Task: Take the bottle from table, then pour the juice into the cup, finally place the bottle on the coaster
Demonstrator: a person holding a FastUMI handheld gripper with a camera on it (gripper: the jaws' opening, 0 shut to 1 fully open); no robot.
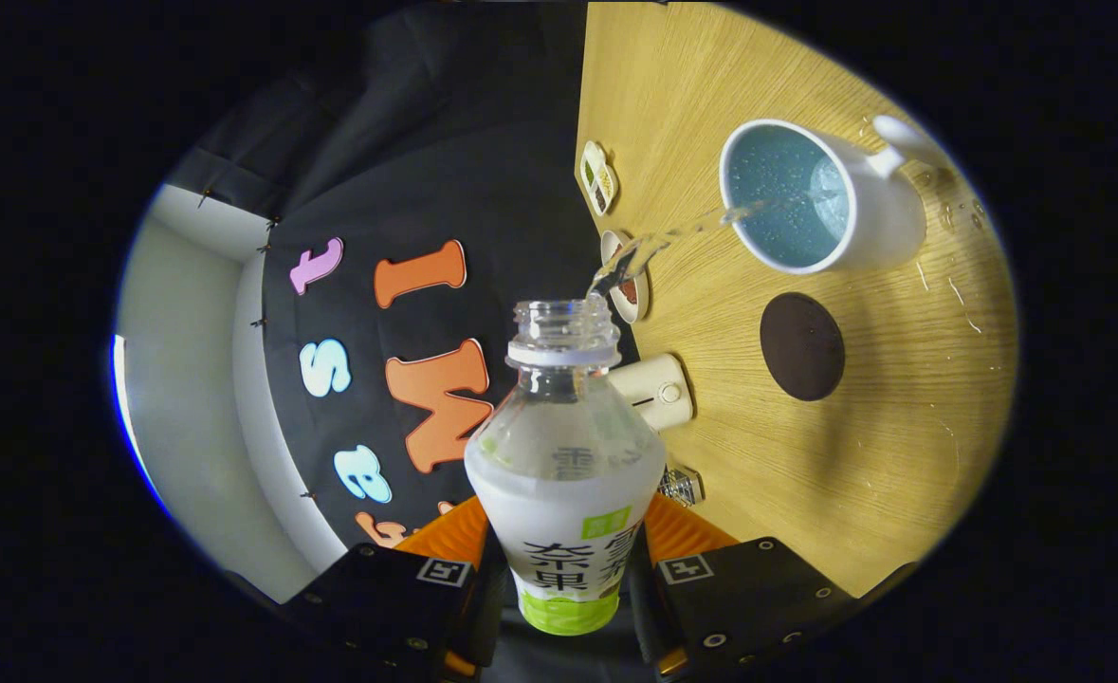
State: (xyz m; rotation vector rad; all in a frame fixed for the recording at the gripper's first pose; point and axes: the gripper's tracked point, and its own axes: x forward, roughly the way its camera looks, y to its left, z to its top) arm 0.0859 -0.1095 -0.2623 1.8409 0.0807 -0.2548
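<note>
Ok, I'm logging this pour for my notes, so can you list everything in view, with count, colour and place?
bottle: 1, clear with white and green label, between the fingers, tipped toward the cup
stream of liquid: 1, clear, from bottle mouth into the cup
cup: 1, white, blue inside, on the table
coaster: 1, dark brown, round, beside the cup
table: 1, light wood, some droplets near the cup
small objects: several, pale, along the table edge
gripper: 1, both fingers pressing the bottle

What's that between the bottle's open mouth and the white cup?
A thin stream of clear liquid arcs from the bottle, held between the gripper fingers, into the cup, crossing bare wooden table, seen in the gripper view.
</note>
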